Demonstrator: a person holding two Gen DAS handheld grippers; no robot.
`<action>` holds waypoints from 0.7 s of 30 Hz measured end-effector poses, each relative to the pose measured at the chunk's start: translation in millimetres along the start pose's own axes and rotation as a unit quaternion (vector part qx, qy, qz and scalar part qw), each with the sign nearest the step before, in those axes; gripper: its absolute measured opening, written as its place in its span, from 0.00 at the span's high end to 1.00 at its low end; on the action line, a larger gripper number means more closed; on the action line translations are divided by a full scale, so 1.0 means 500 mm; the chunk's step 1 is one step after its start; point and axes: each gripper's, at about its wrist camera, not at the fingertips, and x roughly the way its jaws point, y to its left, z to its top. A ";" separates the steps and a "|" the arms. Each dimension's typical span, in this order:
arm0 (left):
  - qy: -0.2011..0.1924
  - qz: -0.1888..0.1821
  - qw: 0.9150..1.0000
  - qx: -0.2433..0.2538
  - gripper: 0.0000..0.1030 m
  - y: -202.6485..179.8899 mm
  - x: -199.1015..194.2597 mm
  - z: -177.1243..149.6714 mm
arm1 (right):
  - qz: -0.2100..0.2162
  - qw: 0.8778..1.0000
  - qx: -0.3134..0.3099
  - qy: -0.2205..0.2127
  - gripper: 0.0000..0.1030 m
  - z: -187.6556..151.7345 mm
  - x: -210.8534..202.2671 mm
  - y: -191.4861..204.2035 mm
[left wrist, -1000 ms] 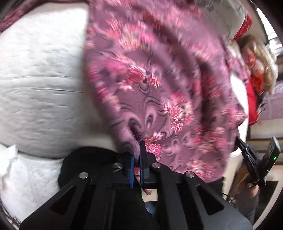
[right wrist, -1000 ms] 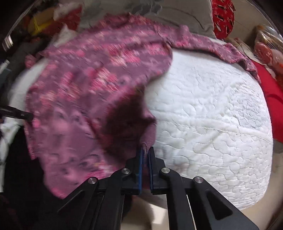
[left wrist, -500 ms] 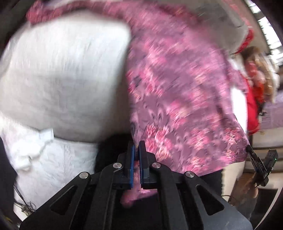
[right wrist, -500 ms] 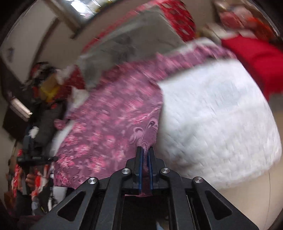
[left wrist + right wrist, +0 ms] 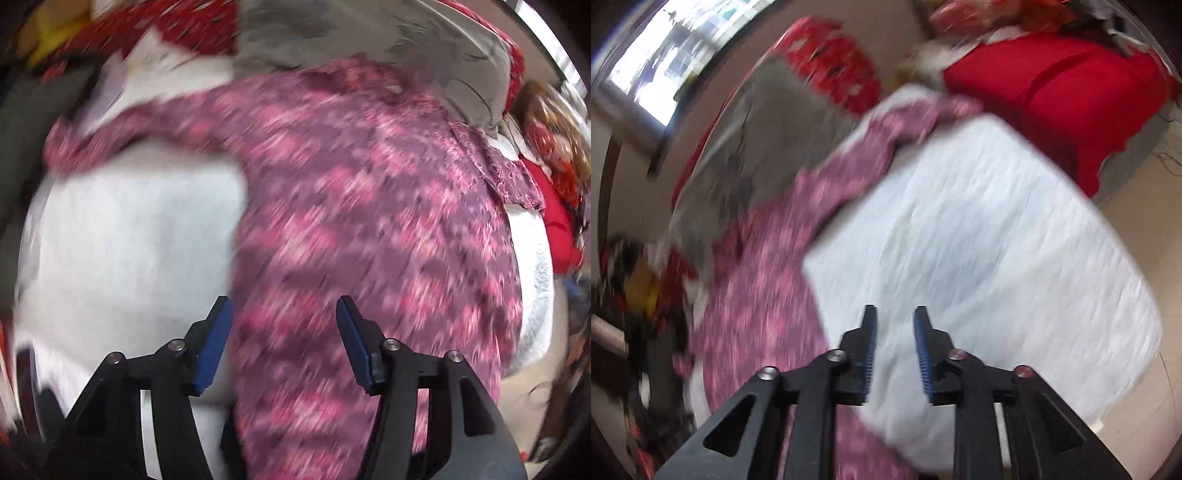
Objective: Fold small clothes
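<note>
A white quilted bed cover spreads ahead of the right claw. Beyond it, farther from that claw, lies a grey pillow, with a red patterned cushion behind and a red cloth-covered block to the right.

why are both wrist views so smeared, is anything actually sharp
Left wrist view: the purple floral garment and white quilted cover are streaked by motion blur; only the left gripper, fingers apart, is crisp. Right wrist view: same smear, window blown out, right gripper sharp, fisheye edges dark.
</note>
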 end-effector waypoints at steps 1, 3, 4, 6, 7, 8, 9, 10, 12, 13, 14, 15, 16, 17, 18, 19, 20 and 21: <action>-0.002 0.004 1.000 0.009 0.44 -0.023 0.021 0.023 | -0.005 0.999 0.027 -0.024 0.59 0.050 0.007 -0.021; -0.006 0.017 1.000 0.021 0.44 -0.062 0.059 0.062 | -0.009 0.996 0.073 -0.053 0.53 0.117 0.027 -0.056; -0.003 0.024 0.999 0.026 0.44 -0.082 0.085 0.085 | -0.008 0.992 0.105 -0.064 0.53 0.157 0.049 -0.080; 0.004 0.023 0.999 0.026 0.44 -0.103 0.117 0.112 | -0.005 0.985 0.156 -0.071 0.53 0.216 0.100 -0.114; 0.010 0.018 1.000 0.022 0.44 -0.114 0.137 0.129 | -0.005 0.982 0.173 -0.070 0.53 0.243 0.123 -0.126; 0.015 0.011 1.000 0.019 0.44 -0.123 0.154 0.143 | -0.009 0.979 0.190 -0.071 0.53 0.263 0.153 -0.134; 0.018 0.005 1.000 0.017 0.44 -0.127 0.163 0.153 | -0.009 0.976 0.203 -0.073 0.53 0.282 0.182 -0.141; 0.019 0.001 1.000 0.017 0.44 -0.129 0.169 0.161 | -0.007 0.974 0.213 -0.077 0.53 0.298 0.211 -0.144; 0.015 -0.002 1.000 0.020 0.44 -0.135 0.185 0.181 | 0.006 0.971 0.226 -0.082 0.53 0.322 0.252 -0.148; 0.013 -0.002 1.000 0.022 0.44 -0.138 0.190 0.190 | 0.011 0.970 0.229 -0.078 0.53 0.331 0.268 -0.148; 0.010 0.000 1.000 0.023 0.44 -0.139 0.194 0.200 | 0.017 0.970 0.232 -0.071 0.53 0.339 0.286 -0.147; 0.008 0.002 1.000 0.024 0.44 -0.140 0.197 0.209 | 0.021 0.969 0.235 -0.065 0.53 0.347 0.305 -0.146; 0.005 0.004 1.000 0.025 0.44 -0.140 0.199 0.220 | 0.019 0.968 0.237 -0.075 0.54 0.350 0.307 -0.145; 0.002 0.008 1.000 0.024 0.44 -0.140 0.199 0.231 | 0.018 0.967 0.237 -0.089 0.67 0.349 0.302 -0.143; -0.001 0.011 1.000 0.023 0.44 -0.141 0.201 0.244 | 0.021 0.966 0.239 -0.101 0.87 0.355 0.296 -0.144; -0.007 0.013 1.000 0.022 0.44 -0.138 0.200 0.256 | 0.023 0.964 0.241 -0.107 0.86 0.365 0.288 -0.147; -0.014 0.017 1.000 0.020 0.44 -0.134 0.199 0.270 | 0.017 0.963 0.238 -0.121 0.87 0.377 0.270 -0.150; -0.019 0.021 0.999 0.017 0.44 -0.130 0.199 0.281 | 0.010 0.963 0.231 -0.140 0.87 0.390 0.252 -0.150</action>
